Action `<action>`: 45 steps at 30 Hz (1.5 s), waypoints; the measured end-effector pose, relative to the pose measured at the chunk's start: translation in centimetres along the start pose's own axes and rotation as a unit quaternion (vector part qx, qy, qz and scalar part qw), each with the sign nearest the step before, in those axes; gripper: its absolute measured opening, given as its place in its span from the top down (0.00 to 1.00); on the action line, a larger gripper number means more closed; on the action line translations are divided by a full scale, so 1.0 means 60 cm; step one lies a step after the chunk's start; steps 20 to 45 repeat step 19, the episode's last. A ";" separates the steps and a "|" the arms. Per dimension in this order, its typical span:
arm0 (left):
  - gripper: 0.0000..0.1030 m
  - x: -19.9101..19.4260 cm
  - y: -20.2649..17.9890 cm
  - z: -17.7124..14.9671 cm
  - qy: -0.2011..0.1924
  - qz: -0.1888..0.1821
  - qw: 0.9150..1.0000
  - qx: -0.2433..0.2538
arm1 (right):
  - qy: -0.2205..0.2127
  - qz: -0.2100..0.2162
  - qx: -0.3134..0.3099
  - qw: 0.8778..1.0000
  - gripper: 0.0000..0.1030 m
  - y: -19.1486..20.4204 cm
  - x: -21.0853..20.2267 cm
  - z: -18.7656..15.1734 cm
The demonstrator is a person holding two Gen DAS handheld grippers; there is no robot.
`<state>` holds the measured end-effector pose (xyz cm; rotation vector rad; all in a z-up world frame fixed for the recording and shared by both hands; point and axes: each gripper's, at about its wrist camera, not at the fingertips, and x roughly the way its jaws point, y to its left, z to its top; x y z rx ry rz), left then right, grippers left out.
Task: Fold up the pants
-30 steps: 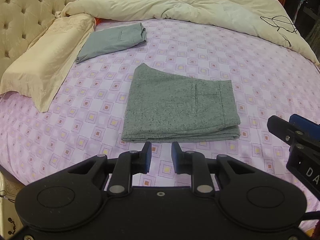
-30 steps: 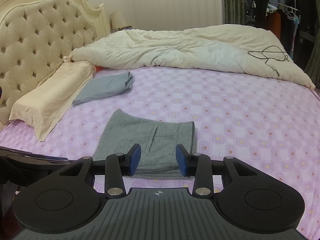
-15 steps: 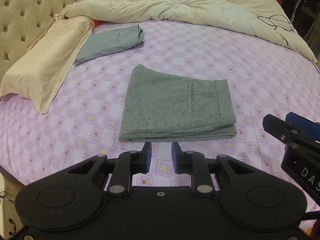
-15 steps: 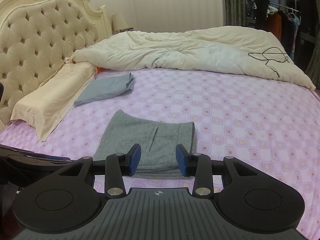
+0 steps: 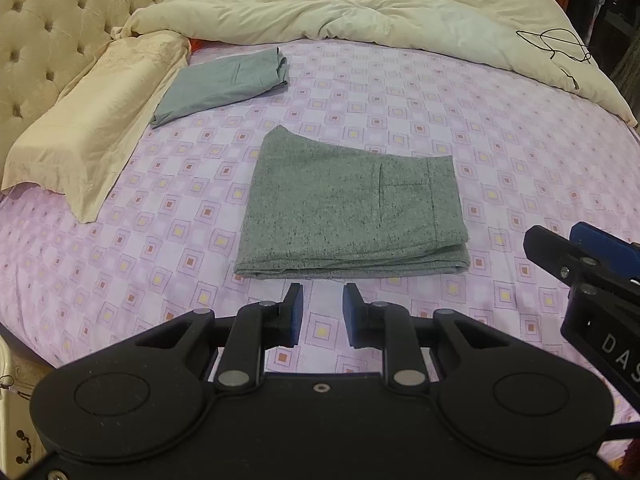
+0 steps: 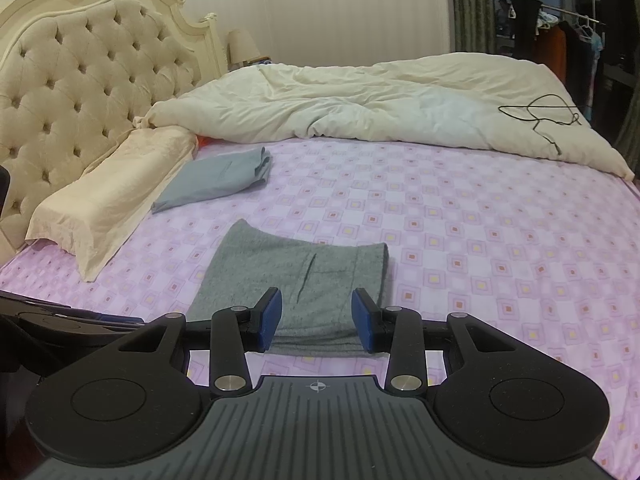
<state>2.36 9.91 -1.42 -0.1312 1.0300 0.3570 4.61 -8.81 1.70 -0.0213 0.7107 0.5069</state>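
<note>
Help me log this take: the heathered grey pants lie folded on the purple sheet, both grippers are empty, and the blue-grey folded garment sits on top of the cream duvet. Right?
Not quite. The blue-grey folded garment lies on the purple sheet beside the pillow, not on the cream duvet; the left wrist view shows it. The heathered grey pants are folded, and the left gripper and right gripper are empty.

A: Where do the folded pants lie?

B: On the bed, just ahead of the left tongs, apart from them. The right tongs hover over their near edge.

A: And farther off?

B: A second folded garment lies ahead and to the left, beside the pillow along the headboard. The duvet is bunched at the far side, a cable on its right part.
</note>
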 end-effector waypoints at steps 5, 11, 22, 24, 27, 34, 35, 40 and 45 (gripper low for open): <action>0.69 -0.002 -0.007 -0.005 0.001 0.000 1.000 -0.003 | -0.001 0.005 -0.003 1.000 0.64 -0.007 -0.003 -0.002; 0.69 -0.008 -0.018 -0.010 0.000 0.001 1.000 -0.008 | 0.000 0.009 -0.004 1.000 0.64 -0.015 -0.006 -0.005; 0.69 -0.010 -0.025 -0.016 -0.006 0.006 1.000 -0.003 | 0.006 0.013 -0.003 1.000 0.64 -0.023 -0.007 -0.012; 0.69 -0.010 -0.025 -0.016 -0.006 0.006 1.000 -0.003 | 0.006 0.013 -0.003 1.000 0.64 -0.023 -0.007 -0.012; 0.69 -0.010 -0.025 -0.016 -0.006 0.006 1.000 -0.003 | 0.006 0.013 -0.003 1.000 0.64 -0.023 -0.007 -0.012; 0.69 -0.010 -0.025 -0.016 -0.006 0.006 1.000 -0.003 | 0.006 0.013 -0.003 1.000 0.64 -0.023 -0.007 -0.012; 0.69 -0.010 -0.025 -0.016 -0.006 0.006 1.000 -0.003 | 0.006 0.013 -0.003 1.000 0.64 -0.023 -0.007 -0.012; 0.69 -0.010 -0.025 -0.016 -0.006 0.006 1.000 -0.003 | 0.006 0.013 -0.003 1.000 0.64 -0.023 -0.007 -0.012; 0.69 -0.010 -0.025 -0.016 -0.006 0.006 1.000 -0.003 | 0.006 0.013 -0.003 1.000 0.64 -0.023 -0.007 -0.012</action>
